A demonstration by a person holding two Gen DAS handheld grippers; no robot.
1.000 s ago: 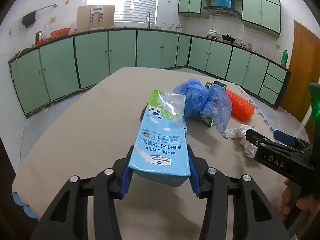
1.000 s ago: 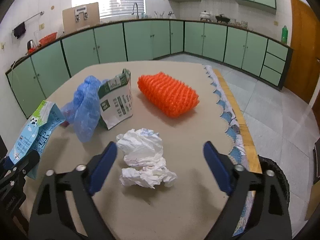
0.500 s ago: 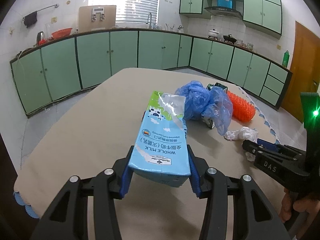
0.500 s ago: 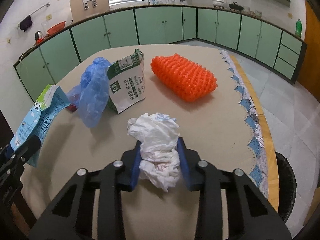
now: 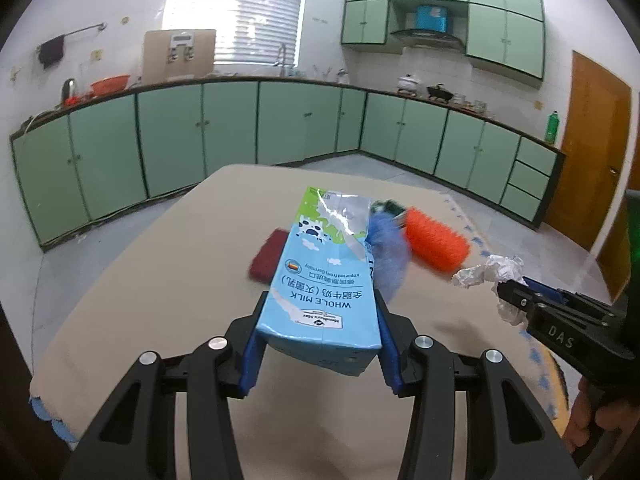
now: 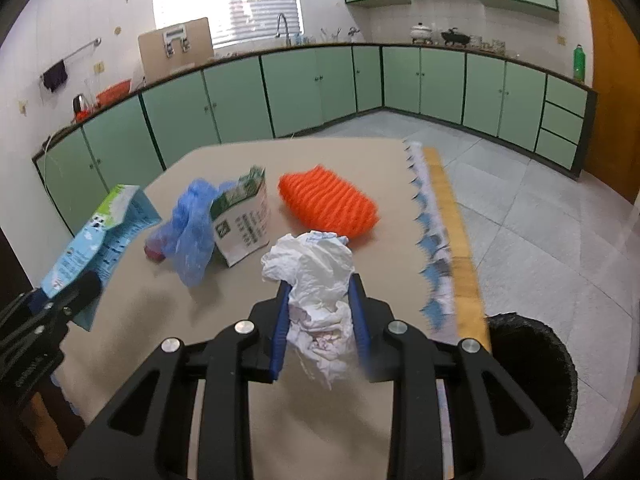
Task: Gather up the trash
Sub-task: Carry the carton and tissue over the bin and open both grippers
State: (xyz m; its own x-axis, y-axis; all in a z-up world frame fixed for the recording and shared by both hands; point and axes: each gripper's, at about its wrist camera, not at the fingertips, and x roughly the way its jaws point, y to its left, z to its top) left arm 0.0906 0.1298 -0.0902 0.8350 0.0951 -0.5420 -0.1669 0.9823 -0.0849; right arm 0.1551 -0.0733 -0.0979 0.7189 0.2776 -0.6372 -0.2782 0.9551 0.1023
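1. Two hand-held grippers are loaded: the left hand-held gripper (image 5: 318,344) clamps a blue whole-milk carton (image 5: 324,280) by its base between its blue pads, the carton's torn top pointing away over the bench (image 5: 160,272).
2. The right hand-held gripper (image 6: 320,320) has a crumpled white paper wad (image 6: 316,280) pinched between its pads, jaws closing on it — the wad is clear of the bench surface.
3. Behind the wad on the bench lie an orange mesh sleeve (image 6: 328,204), a green-and-white carton (image 6: 242,216) standing torn open, and a blue plastic bag (image 6: 192,228) draped against that carton.
4. A dark red object (image 5: 268,254) lies just left of the milk carton in the left wrist view; blur hides what it is.
5. A black bin (image 6: 532,368) stands on the floor past the bench's scalloped right edge.
6. Green cabinets (image 6: 300,88) line the walls beyond.
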